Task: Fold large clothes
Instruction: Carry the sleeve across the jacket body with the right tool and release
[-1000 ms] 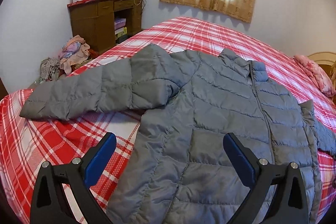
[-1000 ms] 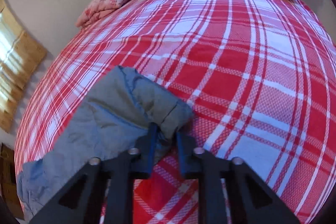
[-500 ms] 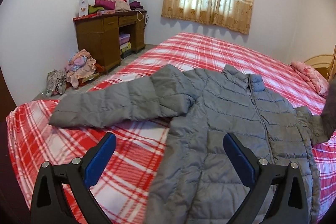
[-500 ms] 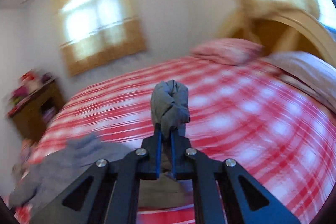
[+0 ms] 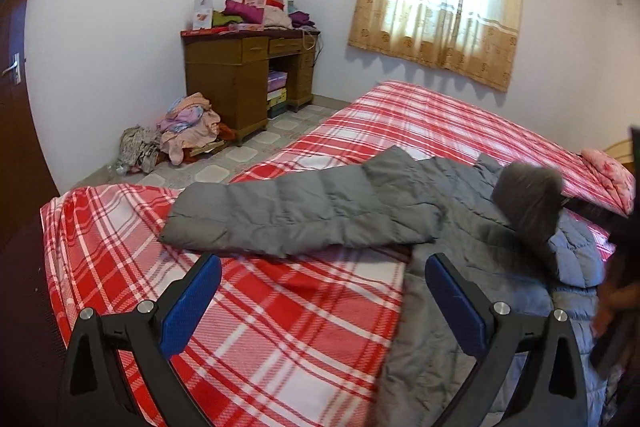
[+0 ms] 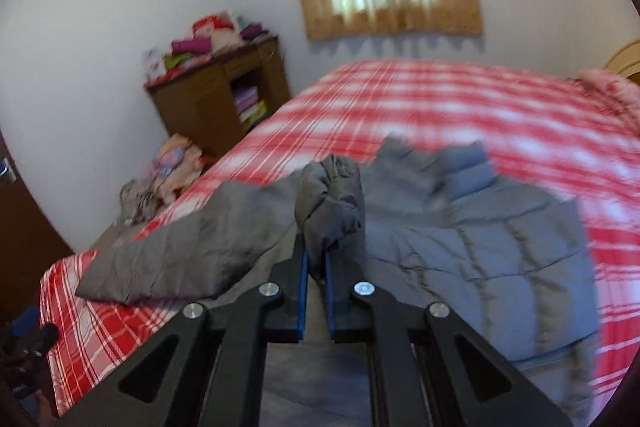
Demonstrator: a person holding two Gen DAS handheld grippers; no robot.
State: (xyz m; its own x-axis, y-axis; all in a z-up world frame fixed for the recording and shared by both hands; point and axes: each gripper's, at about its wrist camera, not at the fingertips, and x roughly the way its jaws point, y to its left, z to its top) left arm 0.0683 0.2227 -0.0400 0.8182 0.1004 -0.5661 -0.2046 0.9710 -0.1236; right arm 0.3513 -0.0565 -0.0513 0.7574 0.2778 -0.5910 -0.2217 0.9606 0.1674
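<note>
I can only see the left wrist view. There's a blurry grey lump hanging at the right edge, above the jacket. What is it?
Observer: It is the end of the other sleeve, bunched up and held off the bed.
Operator: What's holding it up?
Observer: The right gripper. Its blue pads are shut on the fabric, which bulges out above them.
Operator: And what lies under it?
Observer: The right half of the jacket, lying flat on the plaid cover.

Left gripper [image 5: 322,301]: black angular frame, blue pads, silver screws; right gripper [image 6: 316,263]: same black frame, blue pads, silver screws
</note>
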